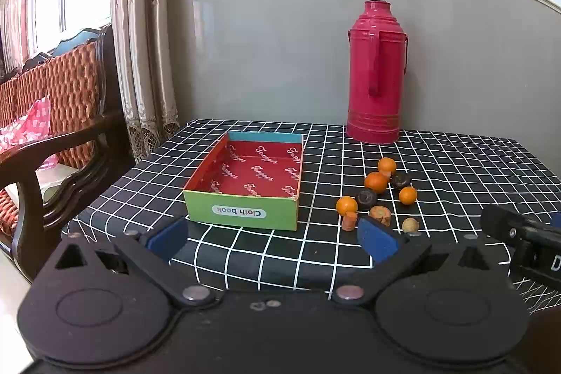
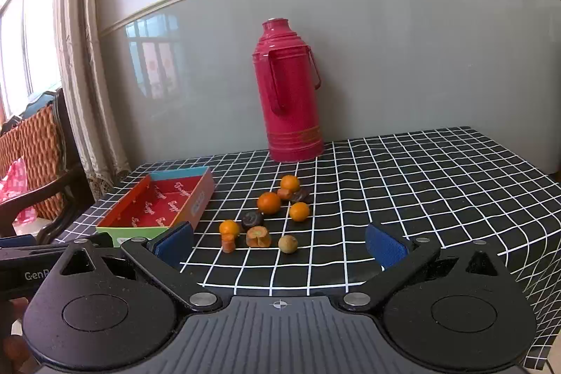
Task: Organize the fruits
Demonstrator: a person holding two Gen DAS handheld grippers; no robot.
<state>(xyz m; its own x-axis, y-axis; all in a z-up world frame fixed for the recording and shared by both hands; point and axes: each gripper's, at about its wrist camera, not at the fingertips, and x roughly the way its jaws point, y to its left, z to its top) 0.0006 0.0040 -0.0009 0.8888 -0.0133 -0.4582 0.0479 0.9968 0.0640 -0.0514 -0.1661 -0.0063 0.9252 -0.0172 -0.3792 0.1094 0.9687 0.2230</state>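
An open cardboard box (image 1: 245, 177) with a red lining and a green front wall sits on the checked tablecloth; it also shows in the right wrist view (image 2: 157, 205). To its right lies a cluster of small fruits: several oranges (image 1: 376, 182) (image 2: 269, 203), two dark fruits (image 1: 365, 199) (image 2: 252, 219), cut carrot-like pieces (image 1: 380, 215) (image 2: 258, 236) and a small tan fruit (image 1: 410, 225) (image 2: 288, 244). My left gripper (image 1: 271, 239) is open and empty, near the table's front edge before the box. My right gripper (image 2: 278, 242) is open and empty, just short of the fruits.
A tall red thermos (image 1: 375, 72) (image 2: 289, 90) stands at the back of the table by the grey wall. A wooden chair with an orange cushion (image 1: 52, 114) and curtains (image 1: 140, 41) are to the left. The right gripper's body (image 1: 522, 237) shows at the left view's right edge.
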